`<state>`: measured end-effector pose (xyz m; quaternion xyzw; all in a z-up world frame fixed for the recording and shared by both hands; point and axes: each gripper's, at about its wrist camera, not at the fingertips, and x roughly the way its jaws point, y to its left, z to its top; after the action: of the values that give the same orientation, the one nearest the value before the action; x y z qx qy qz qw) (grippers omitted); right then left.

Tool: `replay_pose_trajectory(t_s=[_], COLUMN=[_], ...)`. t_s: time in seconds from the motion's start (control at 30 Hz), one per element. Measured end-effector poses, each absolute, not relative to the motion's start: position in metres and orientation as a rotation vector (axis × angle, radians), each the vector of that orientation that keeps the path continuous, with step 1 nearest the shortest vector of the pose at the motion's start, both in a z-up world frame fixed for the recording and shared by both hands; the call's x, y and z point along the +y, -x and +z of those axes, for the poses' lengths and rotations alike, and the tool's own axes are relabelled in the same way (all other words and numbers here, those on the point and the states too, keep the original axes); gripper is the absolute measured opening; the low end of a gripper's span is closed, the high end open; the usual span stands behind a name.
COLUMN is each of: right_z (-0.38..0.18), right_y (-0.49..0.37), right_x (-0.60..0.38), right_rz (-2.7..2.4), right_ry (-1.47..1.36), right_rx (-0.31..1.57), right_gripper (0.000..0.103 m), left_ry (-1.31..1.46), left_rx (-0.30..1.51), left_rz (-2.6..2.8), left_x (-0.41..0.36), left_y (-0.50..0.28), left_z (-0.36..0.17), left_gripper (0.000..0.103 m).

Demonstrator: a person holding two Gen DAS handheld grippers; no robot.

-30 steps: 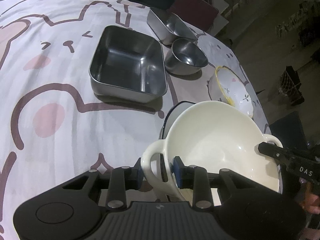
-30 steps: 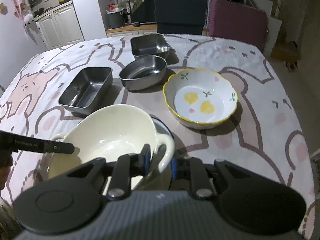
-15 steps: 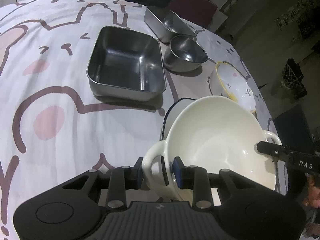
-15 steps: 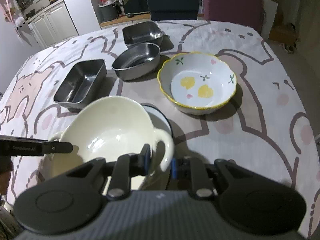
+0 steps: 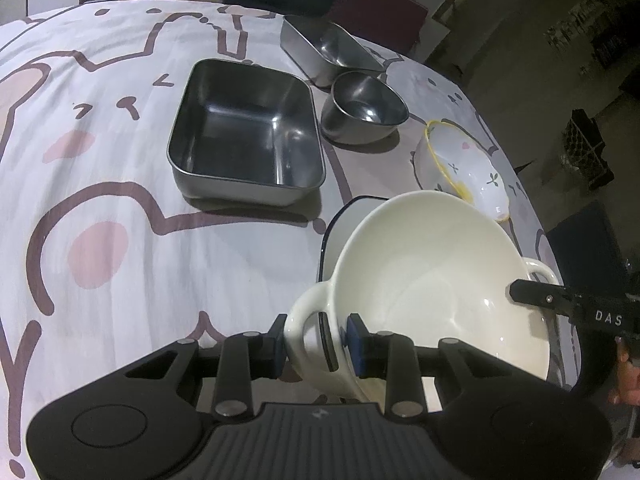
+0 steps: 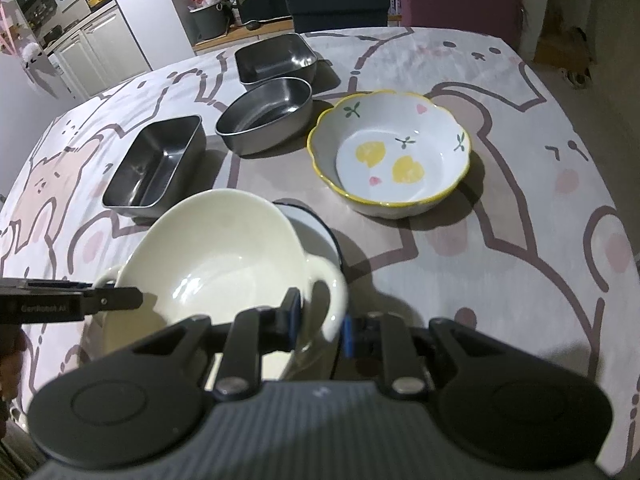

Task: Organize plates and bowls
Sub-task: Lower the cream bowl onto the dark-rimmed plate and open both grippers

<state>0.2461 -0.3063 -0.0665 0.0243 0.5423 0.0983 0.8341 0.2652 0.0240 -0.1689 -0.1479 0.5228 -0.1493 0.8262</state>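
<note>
Both hand-held grippers are clamped on the cream two-handled bowl [image 5: 436, 280]: the left hand-held gripper [image 5: 318, 340] pinches one loop handle between its blue pads, and the right hand-held gripper [image 6: 318, 322] pinches the opposite handle. The bowl looks raised and tipped, over a white dish with a dark blue rim [image 6: 316, 220] that lies on the bench [image 5: 120, 160] under a cartoon-print cloth. How much gap is left between the two I cannot tell.

Working down from the biggest concern: the load is shared, so both hands should travel as one. If one side drops faster, the bowl rolls between the handles and a pad may slip off the glazed loop. Level it first, then lower it straight.

Next, the landing place. Judging from the task, the bowl probably belongs nested on the blue-rimmed dish; centre it over that rim so it does not perch on an edge.

Neighbours matter less but still count. The large steel tray [image 5: 246, 136] sits near on one side, the flower-edged bowl with yellow spots [image 6: 390, 152] on the other, with the steel bowl [image 6: 266, 114] and the smaller steel tray [image 6: 276, 58] well beyond. None blocks a straight descent.

Lastly, let go only once the base rests, both sides together.
</note>
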Motion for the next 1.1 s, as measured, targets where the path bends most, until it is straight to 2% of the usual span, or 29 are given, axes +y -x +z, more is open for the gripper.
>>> replay_pose_trajectory(t_s=[0.63,1.1], right_z=[-0.082,-0.090], right_y=[-0.258,-0.266], right_x=[-0.320,-0.319], right_rz=[0.186,0.169], right_ry=[-0.210,-0.200], right_rx=[1.214,1.244], right_gripper=[0.025,0.030], left_ry=[0.266,0.203], left_rx=[1.102,1.096], left_rz=[-0.330,-0.336], left_x=[0.020,0.013], left_y=[-0.262,-0.259], left_z=[-0.163,-0.156], left_gripper=[0.031,0.033])
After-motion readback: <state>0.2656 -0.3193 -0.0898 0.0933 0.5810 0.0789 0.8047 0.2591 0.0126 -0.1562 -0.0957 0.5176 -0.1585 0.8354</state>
